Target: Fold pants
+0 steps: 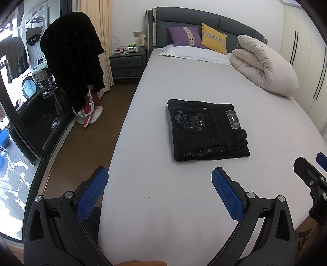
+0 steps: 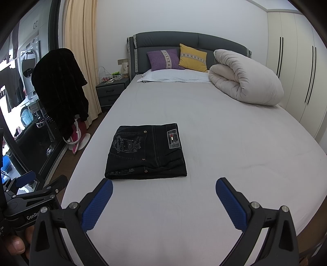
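Both grippers idle from what I see. Left gripper (image 1: 159,180) has its jaws spread wide, nothing between them, hanging over the near edge of the bed (image 1: 204,86). Right gripper (image 2: 163,190) same: jaws wide apart, empty, over the near part of the mattress. Finger pads (image 2: 98,206) are blue with a fine dimpled grid texture, on black plastic arms with silver pivot bolts.

Pants (image 1: 206,131) lie mid-bed, folded into a compact, roughly square stack. Black denim, pale contrast stitching, embroidered crest on the back pocket, metal rivets, rectangular waistband patch (image 1: 233,119) with a small red-white-blue flag. Layered edges show on the near and right sides. Clear of both grippers, well ahead of the tips.

Sheet is a smooth light grey with faint creases. At the head end: dark grey padded headboard (image 1: 204,19), purple cushion (image 1: 186,37), yellow cushion (image 1: 213,38), both with a patterned band, white pillow (image 1: 184,52) below them. A puffy cream duvet (image 1: 263,65) is rolled up on the right side of the bed.

Left of the bed: grey two-drawer nightstand (image 1: 127,65) with a wire basket on top, cream curtain (image 1: 98,24), black fuzzy garment (image 1: 73,55) draped over a stand, brown wood floor (image 1: 85,147). White wardrobe doors (image 2: 296,67) on the right wall. Nothing sits between grippers and pants.
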Demonstrator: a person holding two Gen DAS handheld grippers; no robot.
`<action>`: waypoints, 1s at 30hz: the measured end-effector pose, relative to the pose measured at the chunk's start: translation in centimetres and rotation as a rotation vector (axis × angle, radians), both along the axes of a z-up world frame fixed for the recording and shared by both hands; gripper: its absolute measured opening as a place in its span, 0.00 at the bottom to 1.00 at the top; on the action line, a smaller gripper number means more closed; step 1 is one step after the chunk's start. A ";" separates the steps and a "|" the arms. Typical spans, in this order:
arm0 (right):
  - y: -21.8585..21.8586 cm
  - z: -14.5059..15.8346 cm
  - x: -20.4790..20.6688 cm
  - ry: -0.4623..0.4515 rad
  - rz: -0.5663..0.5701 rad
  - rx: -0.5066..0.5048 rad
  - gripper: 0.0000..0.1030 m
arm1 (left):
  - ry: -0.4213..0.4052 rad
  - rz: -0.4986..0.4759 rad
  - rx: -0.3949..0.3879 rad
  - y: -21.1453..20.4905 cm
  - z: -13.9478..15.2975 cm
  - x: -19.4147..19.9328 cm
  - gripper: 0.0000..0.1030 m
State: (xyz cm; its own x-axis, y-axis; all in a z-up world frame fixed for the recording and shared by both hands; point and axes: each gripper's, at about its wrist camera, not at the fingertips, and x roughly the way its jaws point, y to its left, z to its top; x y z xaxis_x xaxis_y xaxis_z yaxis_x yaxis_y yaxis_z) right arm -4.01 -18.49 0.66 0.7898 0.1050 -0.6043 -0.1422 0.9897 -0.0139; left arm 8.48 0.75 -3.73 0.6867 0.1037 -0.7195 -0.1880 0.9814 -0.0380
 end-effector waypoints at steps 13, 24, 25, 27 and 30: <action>-0.2 -0.2 -0.1 0.002 0.002 0.000 1.00 | 0.001 -0.001 0.001 0.0 0.0 0.3 1.00; -0.3 -0.2 -0.2 0.005 0.003 0.001 1.00 | 0.005 0.000 0.003 0.1 -0.4 0.0 1.00; -0.3 -0.2 -0.2 0.005 0.003 0.001 1.00 | 0.005 -0.001 0.003 0.1 -0.4 0.0 1.00; -0.3 -0.1 -0.1 0.006 0.003 0.002 1.00 | 0.005 -0.002 0.004 0.1 -0.4 0.0 1.00; -0.3 -0.5 -0.7 0.010 0.003 0.005 1.00 | 0.001 -0.005 0.001 0.2 -0.5 -0.1 1.00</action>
State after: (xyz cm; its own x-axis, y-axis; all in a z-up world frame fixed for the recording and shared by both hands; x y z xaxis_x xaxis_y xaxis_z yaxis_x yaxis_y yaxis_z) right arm -4.73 -18.82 0.12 0.7837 0.1102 -0.6113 -0.1453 0.9894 -0.0079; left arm 8.43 0.94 -4.21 0.6866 0.1013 -0.7199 -0.1833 0.9824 -0.0366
